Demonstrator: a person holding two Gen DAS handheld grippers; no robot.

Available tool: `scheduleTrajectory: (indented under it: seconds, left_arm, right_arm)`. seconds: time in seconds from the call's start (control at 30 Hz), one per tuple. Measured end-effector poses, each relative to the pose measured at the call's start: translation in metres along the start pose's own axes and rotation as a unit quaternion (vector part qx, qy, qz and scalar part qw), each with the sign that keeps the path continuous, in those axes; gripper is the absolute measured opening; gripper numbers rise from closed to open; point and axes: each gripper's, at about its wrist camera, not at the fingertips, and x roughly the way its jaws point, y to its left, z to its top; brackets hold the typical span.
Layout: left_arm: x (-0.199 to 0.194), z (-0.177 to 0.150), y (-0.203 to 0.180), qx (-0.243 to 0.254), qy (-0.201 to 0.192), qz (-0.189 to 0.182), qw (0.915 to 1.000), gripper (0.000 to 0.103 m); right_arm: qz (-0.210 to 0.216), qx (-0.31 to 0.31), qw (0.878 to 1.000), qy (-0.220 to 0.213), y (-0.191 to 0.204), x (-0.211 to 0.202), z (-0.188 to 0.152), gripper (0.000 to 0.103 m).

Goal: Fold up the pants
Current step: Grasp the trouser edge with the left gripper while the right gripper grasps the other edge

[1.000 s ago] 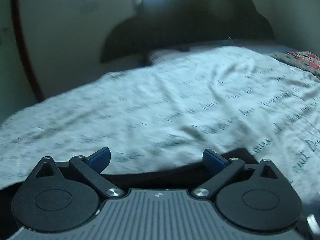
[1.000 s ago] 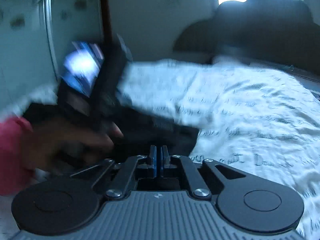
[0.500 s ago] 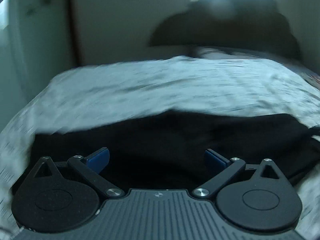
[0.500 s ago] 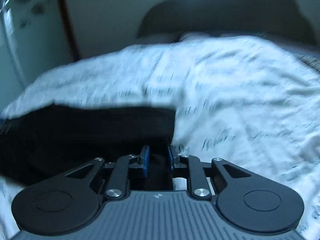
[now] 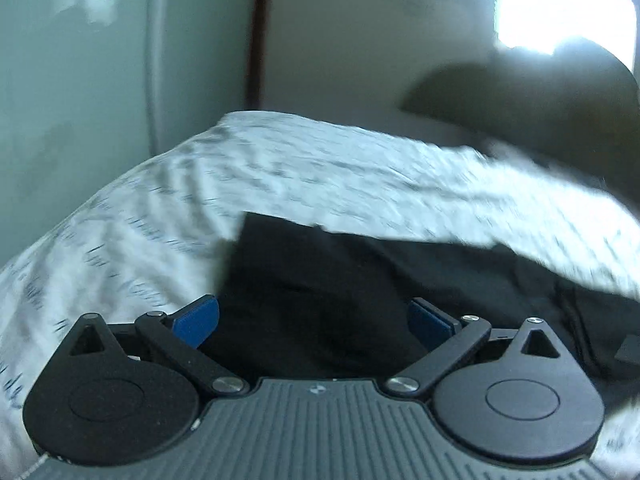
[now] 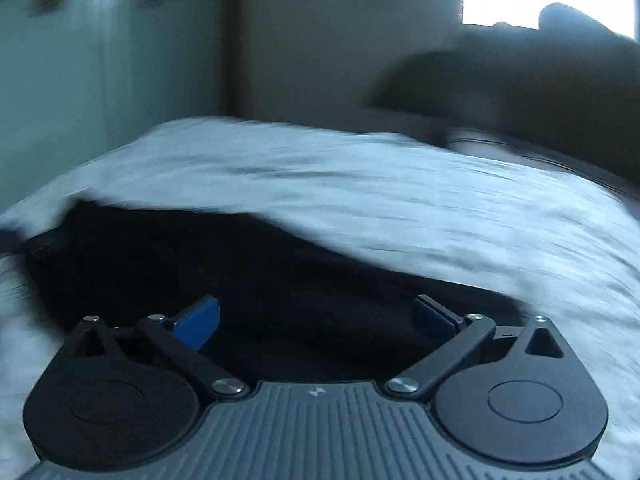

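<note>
Pants point(image 6: 248, 280), black, lie on the bed point(image 6: 400, 208) just ahead of both grippers. Right gripper point(image 6: 316, 320): jaws, clamped a second ago, are opening, nothing between them. Left gripper point(image 5: 314, 322): jaws wide, empty. Fold released.

Pants point(image 5: 360, 280) lie flat on bedsheet point(image 5: 280, 176), at near edge of bed. Sheet extends behind and left of them. Headboard point(image 5: 540, 96) far right, wall point(image 5: 340, 40) behind bed.

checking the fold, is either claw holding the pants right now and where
Nothing is held. The left claw stands open and the right claw is opening, both over the black pants, pads clear of the cloth.
</note>
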Motion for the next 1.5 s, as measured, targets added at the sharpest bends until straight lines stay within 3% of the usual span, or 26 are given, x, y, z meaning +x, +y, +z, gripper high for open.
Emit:
scheduleTrajectory:
  seconds: [0.07,0.13,0.2,0.23,0.27,0.33,0.4,0.53,0.6,0.67,0.7,0.8,0.83,0.87,0.97,1.03,1.1,1.13,1.2,1.27,1.3,1.33,1.37,1.4,1.43,1.5]
  left_arm:
    - [-0.004,0.004,0.027,-0.049,0.012,0.021,0.9985,0.101]
    - [-0.008,0.007,0.052,-0.084,0.025,0.04,0.9953,0.1]
    - [-0.015,0.007,0.074,-0.109,0.031,0.046,0.9925,0.101]
    - [-0.017,0.008,0.082,-0.12,0.034,0.045,0.9911,0.102]
    - [-0.021,0.007,0.092,-0.129,0.038,0.039,0.9902,0.102]
    - [-0.023,0.007,0.106,-0.146,0.048,0.015,0.9879,0.102]
    - [-0.022,0.006,0.117,-0.168,0.065,-0.019,0.9834,0.102]
    - [-0.012,0.003,0.128,-0.223,0.103,-0.1,0.964,0.102]
    - [-0.003,0.001,0.13,-0.248,0.119,-0.127,0.953,0.102]
    - [0.004,-0.001,0.131,-0.27,0.133,-0.151,0.9416,0.102]
    - [0.006,-0.002,0.132,-0.281,0.139,-0.161,0.9359,0.102]
    - [0.014,-0.005,0.135,-0.317,0.155,-0.2,0.9141,0.102]
    - [0.019,-0.005,0.135,-0.324,0.158,-0.214,0.9079,0.102]
    - [0.024,-0.004,0.135,-0.329,0.163,-0.227,0.9021,0.103]
    - [0.043,-0.003,0.131,-0.348,0.179,-0.243,0.8875,0.102]
    - [0.059,-0.002,0.125,-0.361,0.189,-0.246,0.8792,0.102]
    - [0.075,-0.001,0.12,-0.378,0.195,-0.252,0.8694,0.102]
    - [0.081,0.0,0.118,-0.386,0.194,-0.249,0.8667,0.1]
    - [0.089,0.003,0.114,-0.396,0.181,-0.245,0.8663,0.098]
    - [0.094,0.008,0.113,-0.397,0.176,-0.229,0.8713,0.089]
    - [0.096,0.01,0.112,-0.393,0.174,-0.224,0.8745,0.077]
    - [0.097,0.011,0.11,-0.385,0.173,-0.22,0.8796,0.061]
    - [0.098,0.012,0.107,-0.374,0.175,-0.213,0.8854,0.052]
    - [0.098,0.012,0.105,-0.361,0.177,-0.206,0.8922,0.036]
    - [0.098,0.012,0.101,-0.344,0.176,-0.2,0.9002,0.026]
    - [0.093,0.014,0.09,-0.311,0.161,-0.181,0.919,0.021]
  right_arm:
    - [0.036,-0.08,0.996,0.002,0.056,0.007,0.009,0.103]
    - [0.036,-0.178,0.983,-0.021,0.114,0.01,0.008,0.103]
    - [0.039,-0.274,0.959,-0.062,0.163,0.011,-0.002,0.103]
    - [0.036,-0.337,0.935,-0.103,0.198,0.013,-0.008,0.103]
    - [0.036,-0.337,0.935,-0.103,0.198,0.013,-0.008,0.103]
    - [0.051,-0.37,0.921,-0.111,0.226,0.019,-0.014,0.103]
    - [0.071,-0.388,0.915,-0.087,0.244,0.04,-0.019,0.102]
    - [0.062,-0.399,0.911,-0.086,0.254,0.055,-0.021,0.101]
    - [0.058,-0.408,0.907,-0.09,0.262,0.057,-0.016,0.093]
    - [0.05,-0.414,0.904,-0.095,0.266,0.06,-0.014,0.068]
    - [0.049,-0.426,0.899,-0.091,0.271,0.064,-0.011,0.062]
    - [0.059,-0.432,0.896,-0.084,0.275,0.069,-0.016,0.04]
    - [0.069,-0.426,0.898,-0.08,0.275,0.07,-0.016,0.03]
    - [0.088,-0.405,0.907,-0.072,0.271,0.07,-0.012,0.026]
    - [0.154,-0.28,0.946,-0.05,0.242,0.074,0.014,0.02]
    - [0.197,-0.187,0.962,-0.034,0.213,0.076,0.032,0.02]
    - [0.233,-0.095,0.967,-0.032,0.177,0.072,0.05,0.02]
    - [0.246,-0.08,0.966,-0.025,0.171,0.071,0.054,0.02]
    - [0.266,-0.065,0.962,-0.01,0.164,0.073,0.057,0.02]
    - [0.337,-0.026,0.941,0.008,0.145,0.069,0.06,0.02]
    - [0.355,-0.009,0.935,-0.004,0.136,0.067,0.063,0.02]
    - [0.345,0.003,0.938,-0.013,0.127,0.064,0.065,0.02]
    - [0.252,-0.009,0.968,-0.013,0.122,0.069,0.068,0.02]
    - [0.252,-0.009,0.968,-0.013,0.122,0.069,0.068,0.021]
    - [0.206,-0.02,0.978,-0.004,0.122,0.074,0.065,0.021]
    - [0.161,-0.041,0.985,0.046,0.123,0.098,0.056,0.024]
